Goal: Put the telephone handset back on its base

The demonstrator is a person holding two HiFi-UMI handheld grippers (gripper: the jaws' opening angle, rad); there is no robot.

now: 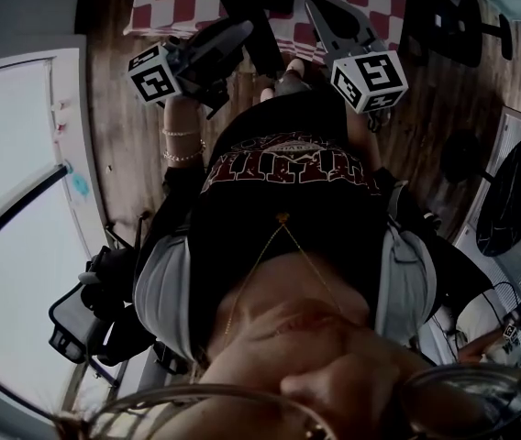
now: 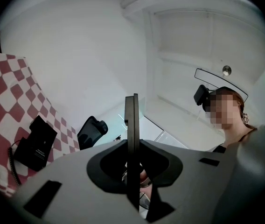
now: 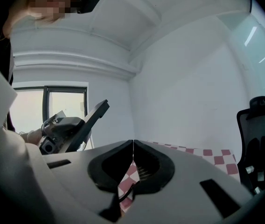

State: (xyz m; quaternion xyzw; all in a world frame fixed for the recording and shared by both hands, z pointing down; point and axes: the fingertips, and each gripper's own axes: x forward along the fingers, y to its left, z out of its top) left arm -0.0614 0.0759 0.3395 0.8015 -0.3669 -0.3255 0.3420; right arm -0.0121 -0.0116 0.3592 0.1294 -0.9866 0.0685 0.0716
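Found left gripper (image 2: 132, 101) and right gripper (image 3: 133, 146) closed on nothing near the cloth (image 2: 2, 87), phone (image 2: 35, 143) lying on that cloth, handset not told from base; risk of shoving it or snagging its cord (image 2: 14, 164) if jaws arrive unopened.

A surface covered by a red-and-white checked cloth (image 1: 173, 7) runs along the top of the head view, with a dark wooden plank floor (image 1: 118, 108) showing beyond its edge. Dark shapes lie on the cloth there, too dim to tell apart. In the left gripper view the cloth fills the left side. A black telephone base (image 2: 35, 143) lies flat on it, and a black coiled cord (image 2: 14, 164) trails from the base across the checks.
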